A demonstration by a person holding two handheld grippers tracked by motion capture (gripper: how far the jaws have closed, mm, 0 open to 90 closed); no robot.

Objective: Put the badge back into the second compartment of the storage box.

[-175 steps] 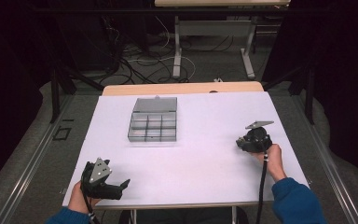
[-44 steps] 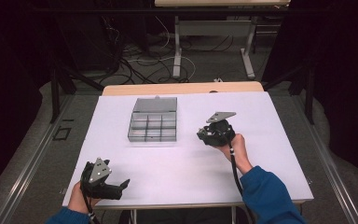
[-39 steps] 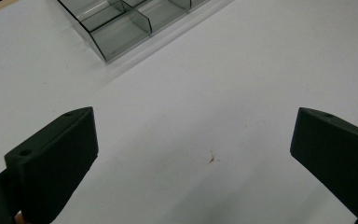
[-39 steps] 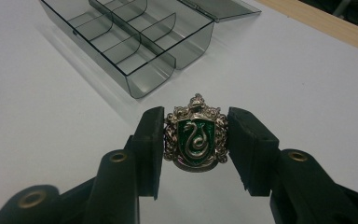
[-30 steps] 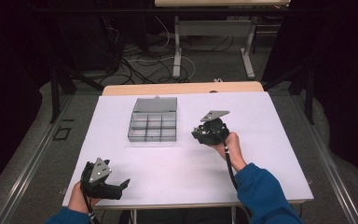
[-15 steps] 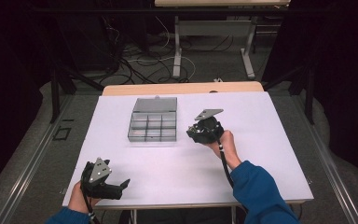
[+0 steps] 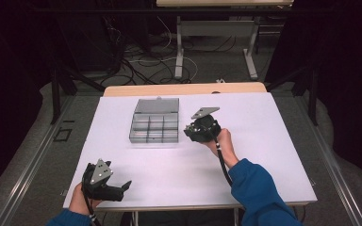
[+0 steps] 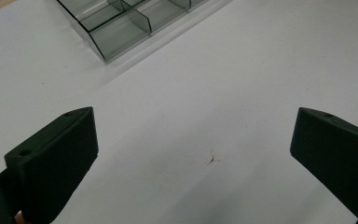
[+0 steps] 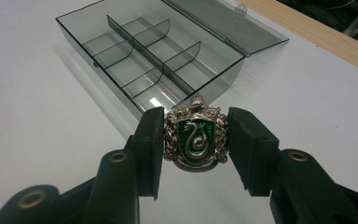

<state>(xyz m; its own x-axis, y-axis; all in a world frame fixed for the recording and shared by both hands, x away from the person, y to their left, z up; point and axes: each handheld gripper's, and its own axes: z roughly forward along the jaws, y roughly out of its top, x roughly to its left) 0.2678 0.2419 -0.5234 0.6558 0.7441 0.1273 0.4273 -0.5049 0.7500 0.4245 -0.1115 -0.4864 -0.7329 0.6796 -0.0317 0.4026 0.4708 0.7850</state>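
Since the earliest frame the right gripper point(image 7: 192, 133) has travelled from the table's 3 o'clock edge toward the centre and now sits just beside the right side of the compartment box point(image 7: 154, 127) — the left gripper point(image 7: 122, 187) has kept its place near 7 o'clock. The right jaws are clamped on a crest badge point(image 9: 195, 138), silver-edged with a green shield and a serpent, held upright above the white table point(image 9: 37, 126). The left jaws stand wide apart over bare tabletop. From above the badge is too small to make out, and the box's hinged lid point(image 9: 228, 21) is cut off by the frame's top edge.
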